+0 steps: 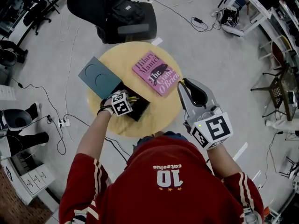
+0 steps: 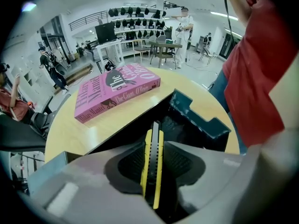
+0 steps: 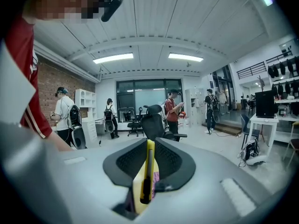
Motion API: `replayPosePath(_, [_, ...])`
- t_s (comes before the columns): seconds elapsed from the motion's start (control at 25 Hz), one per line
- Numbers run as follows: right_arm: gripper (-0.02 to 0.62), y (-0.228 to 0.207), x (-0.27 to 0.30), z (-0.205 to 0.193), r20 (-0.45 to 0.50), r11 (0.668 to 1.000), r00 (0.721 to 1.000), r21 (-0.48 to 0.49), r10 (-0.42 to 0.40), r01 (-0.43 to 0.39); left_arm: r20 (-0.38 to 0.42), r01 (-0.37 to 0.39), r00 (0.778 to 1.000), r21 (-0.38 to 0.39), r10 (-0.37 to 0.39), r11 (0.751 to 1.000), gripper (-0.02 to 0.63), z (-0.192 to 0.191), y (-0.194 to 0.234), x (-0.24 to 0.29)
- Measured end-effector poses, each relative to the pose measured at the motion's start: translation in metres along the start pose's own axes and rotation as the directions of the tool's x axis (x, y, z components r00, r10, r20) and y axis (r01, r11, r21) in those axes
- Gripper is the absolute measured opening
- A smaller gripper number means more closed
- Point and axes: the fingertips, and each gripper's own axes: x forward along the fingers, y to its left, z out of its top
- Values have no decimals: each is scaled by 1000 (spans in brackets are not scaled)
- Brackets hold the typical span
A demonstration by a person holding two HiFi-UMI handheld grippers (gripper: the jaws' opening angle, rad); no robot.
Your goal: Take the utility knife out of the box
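Observation:
An open black box lies on the round wooden table, and its dark inner wall shows in the left gripper view. My left gripper points steeply down into the box. Its pads press on both sides of a yellow and black utility knife, which stands on edge between them. My right gripper hovers over the table's right edge, roughly level. It is shut on a second yellow utility knife with a black slider.
A pink book lies on the table behind the box. The box's grey-blue lid rests at the table's left. A black office chair stands beyond the table, with cables on the floor around it. People stand about the room.

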Motion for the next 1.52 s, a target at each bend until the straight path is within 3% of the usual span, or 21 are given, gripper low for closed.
replayPosePath(0.24, [40, 2, -1, 4, 10, 1000, 1000, 1, 9, -9, 35, -30, 999, 21, 29, 999, 132, 7, 1, -17])
replayPosePath(0.52, [40, 19, -2, 11, 33, 999, 998, -9, 46, -46, 134, -112, 985, 12, 109, 994, 130, 21, -2, -52])
replayPosePath(0.72, [40, 32, -11, 20, 54, 998, 996, -20, 65, -64, 216, -184, 958, -32, 186, 982, 129, 25, -7, -78])
replayPosePath(0.88, [40, 43, -20, 24, 69, 997, 995, -26, 77, -76, 292, -237, 922, -89, 253, 967, 129, 29, -12, -98])
replayPosePath(1.04, [40, 52, -28, 32, 87, 996, 992, -40, 89, -85, 373, -285, 866, -179, 333, 942, 129, 37, -16, -127])
replayPosePath(1.2, [40, 62, -33, 42, 104, 994, 989, -49, 106, -101, 455, -323, 785, -280, 422, 904, 129, 48, -22, -164])
replayPosePath(1.36, [40, 69, -37, 49, 118, 992, 985, -56, 122, -116, 526, -366, 694, -331, 492, 870, 129, 65, -33, -210])
replayPosePath(1.52, [40, 78, -41, 57, 137, 990, 981, -55, 137, -131, 591, -401, 581, -391, 560, 829, 129, 81, -46, -262])
